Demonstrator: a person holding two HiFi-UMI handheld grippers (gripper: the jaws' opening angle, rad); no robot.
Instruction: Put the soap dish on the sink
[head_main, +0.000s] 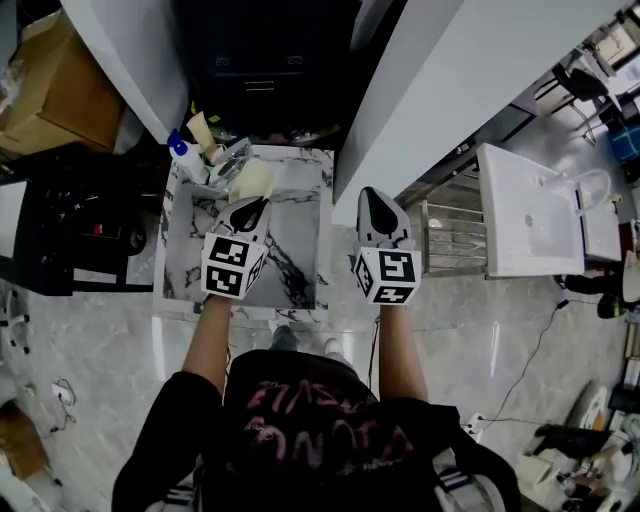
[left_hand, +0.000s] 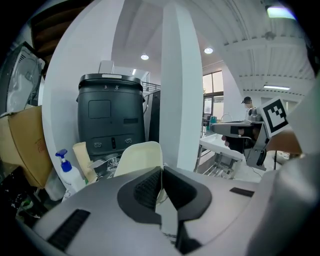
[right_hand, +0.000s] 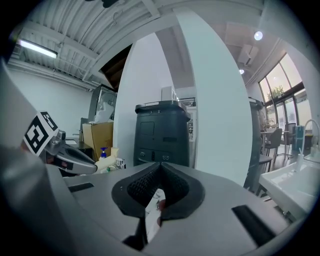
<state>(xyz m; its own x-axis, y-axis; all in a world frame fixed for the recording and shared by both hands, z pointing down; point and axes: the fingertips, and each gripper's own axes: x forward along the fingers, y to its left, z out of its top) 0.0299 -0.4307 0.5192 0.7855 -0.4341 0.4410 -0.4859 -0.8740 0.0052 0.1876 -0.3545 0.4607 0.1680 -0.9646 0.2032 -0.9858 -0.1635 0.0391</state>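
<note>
Left hand-held gripper (head_main: 251, 209) is pressed together on the near edge of the soap dish (head_main: 254, 182); in its own view a thin cream rim sits pinched between the pads and the dish's broad face rises just ahead of them. So the dish lies straight ahead of my left jaws, its long axis running on from them toward the far edge of the marble sink (head_main: 303, 192).

The relation I'm steering by is dish against sink. From the head view the dish is above the far left part of the marble top, just short of the faucet (head_main: 231, 158) and close to the blue pump bottle (head_main: 181, 150) at the far left corner. I can't tell from this steep angle whether its far edge is touching the marble or is held a little clear; I'd guess clear, since it looks tipped up rather than flat.

My right hand-held gripper (head_main: 373, 194) has its jaws together with nothing between them. It sits beyond the sink's right edge, well apart from the dish, so the left is the nearer one and the one that does the placing.

I judge the next move to be a lowering and levelling, keeping the dish short of the faucet. A second white basin (head_main: 521, 215) stands far to the right; I take the marble one as the target.
</note>
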